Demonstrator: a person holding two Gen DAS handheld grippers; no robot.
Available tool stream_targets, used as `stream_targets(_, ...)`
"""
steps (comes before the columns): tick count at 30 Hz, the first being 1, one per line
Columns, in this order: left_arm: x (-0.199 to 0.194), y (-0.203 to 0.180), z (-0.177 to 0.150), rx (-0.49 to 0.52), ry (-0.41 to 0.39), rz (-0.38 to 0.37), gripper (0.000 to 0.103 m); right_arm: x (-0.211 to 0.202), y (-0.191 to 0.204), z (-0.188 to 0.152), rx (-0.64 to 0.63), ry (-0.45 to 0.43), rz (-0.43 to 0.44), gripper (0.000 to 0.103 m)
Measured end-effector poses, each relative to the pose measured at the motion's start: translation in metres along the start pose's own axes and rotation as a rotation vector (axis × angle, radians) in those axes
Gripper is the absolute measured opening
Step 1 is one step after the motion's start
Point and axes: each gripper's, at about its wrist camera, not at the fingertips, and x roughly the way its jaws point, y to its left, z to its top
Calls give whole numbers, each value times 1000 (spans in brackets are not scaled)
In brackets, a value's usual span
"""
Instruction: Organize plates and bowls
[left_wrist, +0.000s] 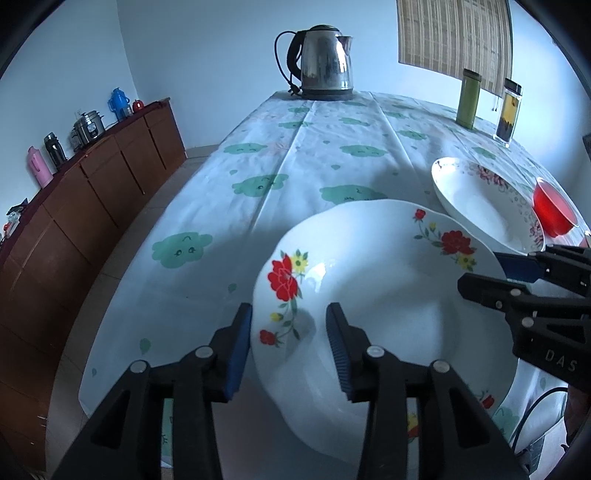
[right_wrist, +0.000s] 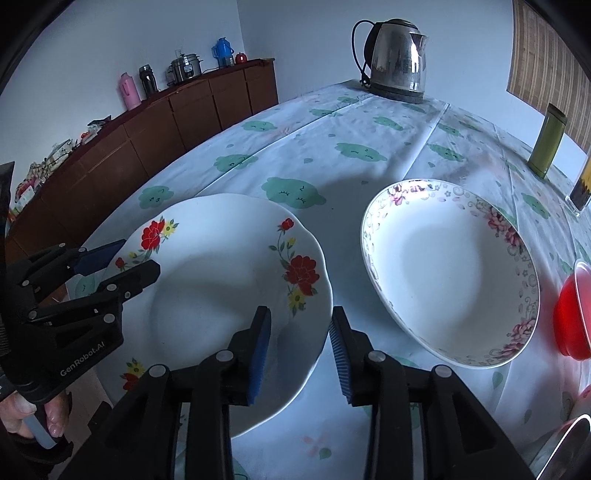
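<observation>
Both grippers sit at the same red-flower plate (left_wrist: 376, 280), one per side. Left gripper (left_wrist: 290, 347) has its jaws part-open w/ the plate's left rim running between them; blue pads (left_wrist: 240, 350) look clear of the china, so nothing is gripped as far as I can see. Right gripper (right_wrist: 301, 350) is the same story on the opposite rim: jaws part-open, rim edge in the gap, left pad over the plate's inner face, right pad outside it, no squeeze visible.

My read: the plate is either being let go or about to be taken, can't tell which from here. If lifting, close both sides evenly, bite onto the flat rim rather than the sloped well, and keep the two hands level so it doesn't tip. If letting go, back straight out along the fingers so the pads don't drag the rim.

Beyond that, the pink-flower plate (right_wrist: 450, 273) lies just right of the first, apart from it, on the cloud-print tablecloth (right_wrist: 332, 122). A red bowl (right_wrist: 572, 317) sits further right, near that plate's edge. Kettle (right_wrist: 399, 59) stands well apart at the far end.
</observation>
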Motion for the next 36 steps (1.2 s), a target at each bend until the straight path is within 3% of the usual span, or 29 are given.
stream_targets(6, -1, -3, 1, -8, -8, -7, 48, -6, 1, 0, 2, -20, 31, 47)
stream_targets(8, -3, -4, 2, -11, -16, -3, 57, -10, 2, 1, -4, -30, 34, 48)
stream_targets(12, -7, -3, 3, -19, -28, -2, 58, -15, 3, 3, -11, -46, 36, 50)
stream_targets(19, -12, -5, 4, -16, -46, -2, 64, -19, -2, 2, 3, -51, 42, 51)
stream_targets(22, -14, -6, 5, -13, -53, 3, 72, -21, -3, 2, 1, -51, 43, 51)
stream_targets(30, -19, -6, 10, -14, -71, 12, 76, -25, -8, 3, 12, -48, 47, 52)
stream_targets(36, -27, -7, 24, -16, -108, 16, 89, -36, -16, 10, 28, -47, 48, 52)
